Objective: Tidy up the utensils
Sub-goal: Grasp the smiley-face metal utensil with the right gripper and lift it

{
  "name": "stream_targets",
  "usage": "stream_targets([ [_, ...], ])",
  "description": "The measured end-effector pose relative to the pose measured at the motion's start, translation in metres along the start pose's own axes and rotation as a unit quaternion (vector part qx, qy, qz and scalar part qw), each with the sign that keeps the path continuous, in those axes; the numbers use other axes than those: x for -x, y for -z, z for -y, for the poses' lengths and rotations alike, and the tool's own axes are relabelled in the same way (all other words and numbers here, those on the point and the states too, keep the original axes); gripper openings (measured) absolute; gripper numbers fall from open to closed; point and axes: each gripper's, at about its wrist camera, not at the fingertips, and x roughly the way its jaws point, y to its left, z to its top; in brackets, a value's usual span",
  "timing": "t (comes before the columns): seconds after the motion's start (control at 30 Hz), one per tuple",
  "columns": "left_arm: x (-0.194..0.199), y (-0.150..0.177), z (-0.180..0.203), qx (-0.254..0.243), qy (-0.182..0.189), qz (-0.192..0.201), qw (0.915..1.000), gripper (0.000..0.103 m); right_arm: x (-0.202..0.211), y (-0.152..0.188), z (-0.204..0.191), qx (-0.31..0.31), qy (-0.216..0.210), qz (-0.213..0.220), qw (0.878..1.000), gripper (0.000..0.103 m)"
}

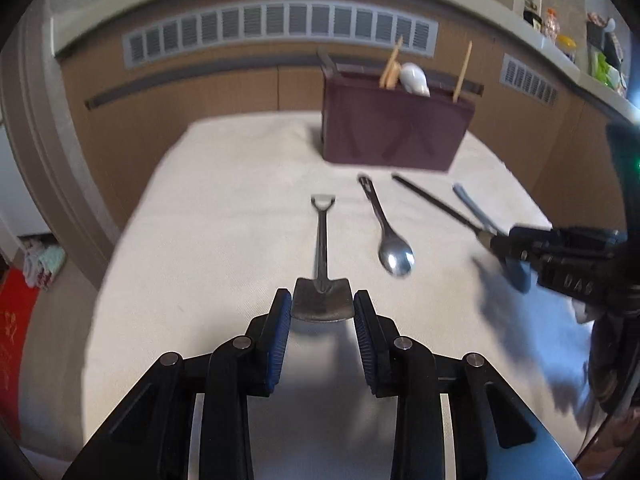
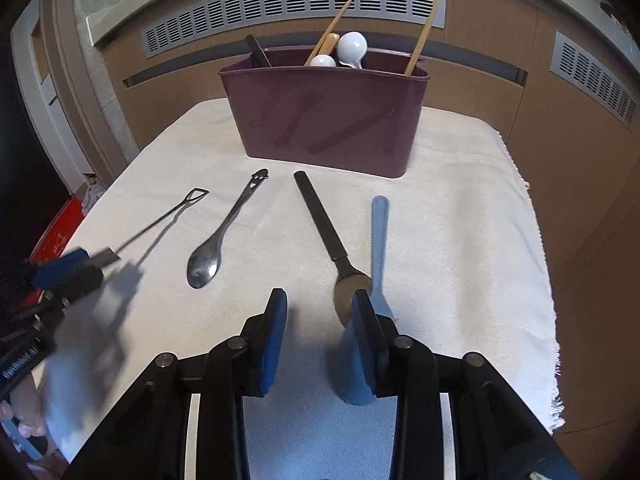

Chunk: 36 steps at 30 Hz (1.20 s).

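Observation:
A shovel-shaped metal spoon (image 1: 321, 276) lies on the white cloth; its blade sits between the fingers of my left gripper (image 1: 322, 306), jaws touching its sides. It also shows in the right wrist view (image 2: 160, 222). A steel spoon (image 1: 386, 232) (image 2: 222, 234) lies beside it. A black-handled spoon (image 2: 326, 232) and a blue spoon (image 2: 379, 240) lie right. My right gripper (image 2: 320, 306) is open just above the black-handled spoon's bowl; its right finger (image 2: 366, 320) covers part of both. The purple utensil bin (image 2: 328, 116) (image 1: 390, 128) holds chopsticks and white spoons.
The white cloth (image 2: 460, 220) covers a small table; its fringed right edge is near. Brown wall panels with grey vents (image 2: 296, 0) stand behind the bin. A red object (image 1: 16, 332) lies on the floor at left.

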Motion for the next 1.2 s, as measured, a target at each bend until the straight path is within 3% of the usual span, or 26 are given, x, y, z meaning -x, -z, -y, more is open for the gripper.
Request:
stream_targets([
  [0.33,0.006,-0.038,-0.029,0.02,-0.009,0.063,0.9978,0.033,-0.054,-0.049,-0.048,-0.003,-0.072,-0.047,0.996,0.032],
  [0.57,0.002,-0.043,-0.045,0.035,0.0,0.068,0.9971,0.033,-0.093,-0.073,-0.072,0.029,-0.019,-0.081,0.996,0.03],
  [0.67,0.001,-0.044,-0.048,0.044,0.005,0.069,0.9966,0.033,-0.09,-0.068,-0.07,0.043,-0.003,-0.085,0.995,0.011],
  [0.77,0.002,-0.045,-0.05,0.048,0.006,0.077,0.9959,0.033,-0.08,-0.058,-0.055,0.032,-0.01,-0.094,0.995,0.006],
  [1.2,0.03,-0.06,-0.024,0.016,0.033,0.109,0.9933,0.033,-0.022,-0.007,0.011,-0.013,-0.048,-0.071,0.996,0.006],
])
